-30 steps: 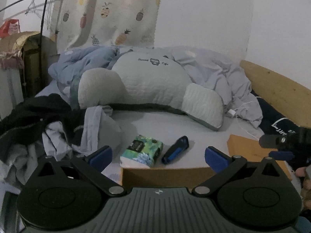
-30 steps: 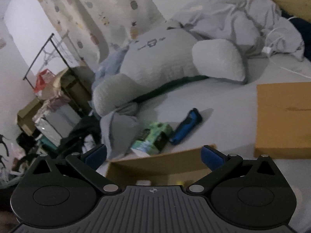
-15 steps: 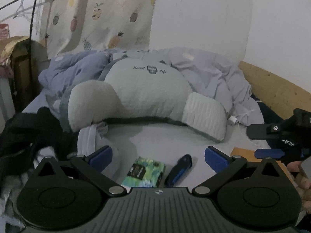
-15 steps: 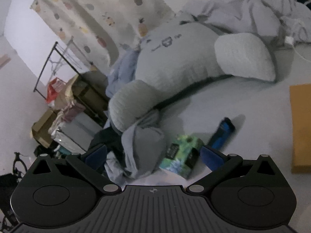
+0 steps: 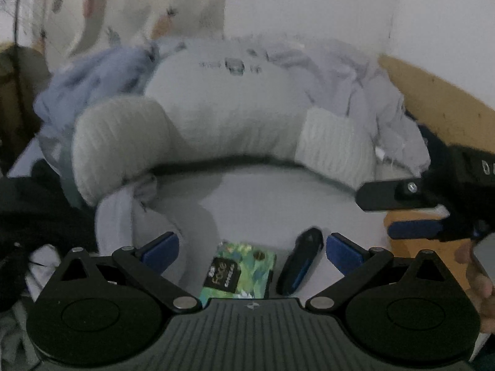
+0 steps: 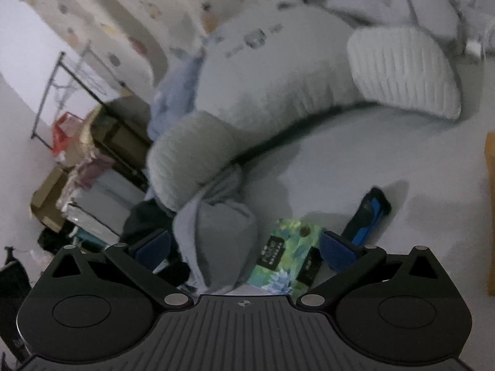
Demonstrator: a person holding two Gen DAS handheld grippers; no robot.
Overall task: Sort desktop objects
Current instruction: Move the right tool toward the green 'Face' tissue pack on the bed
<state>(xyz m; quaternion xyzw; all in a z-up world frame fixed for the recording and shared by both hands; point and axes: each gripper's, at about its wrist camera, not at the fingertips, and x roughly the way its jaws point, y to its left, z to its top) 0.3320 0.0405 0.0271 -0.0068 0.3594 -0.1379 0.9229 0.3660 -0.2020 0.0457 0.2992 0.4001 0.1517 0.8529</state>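
Note:
A green patterned tissue pack [image 5: 239, 273] lies on the pale bed sheet, and a black and blue oblong object [image 5: 298, 261] lies just to its right. My left gripper [image 5: 252, 249] hangs open above both, nothing between its fingers. In the right wrist view the same tissue pack [image 6: 286, 261] sits between the open fingers of my right gripper [image 6: 244, 249], with the black and blue object [image 6: 368, 218] beyond the right finger. The right gripper's fingers [image 5: 414, 228] also show at the right edge of the left wrist view, apart.
A big grey backrest pillow [image 5: 222, 117] curves across the bed behind the objects. Crumpled grey cloth [image 6: 216, 225] lies left of the pack, dark clothes [image 5: 37, 213] further left. A brown cardboard piece [image 6: 490, 216] lies at the right. A hand [image 5: 479, 281] shows at the right edge.
Both grippers have moved forward and lower toward the tissue pack, which now sits closer to the fingers. The cardboard box edge seen under them a second ago is out of view.

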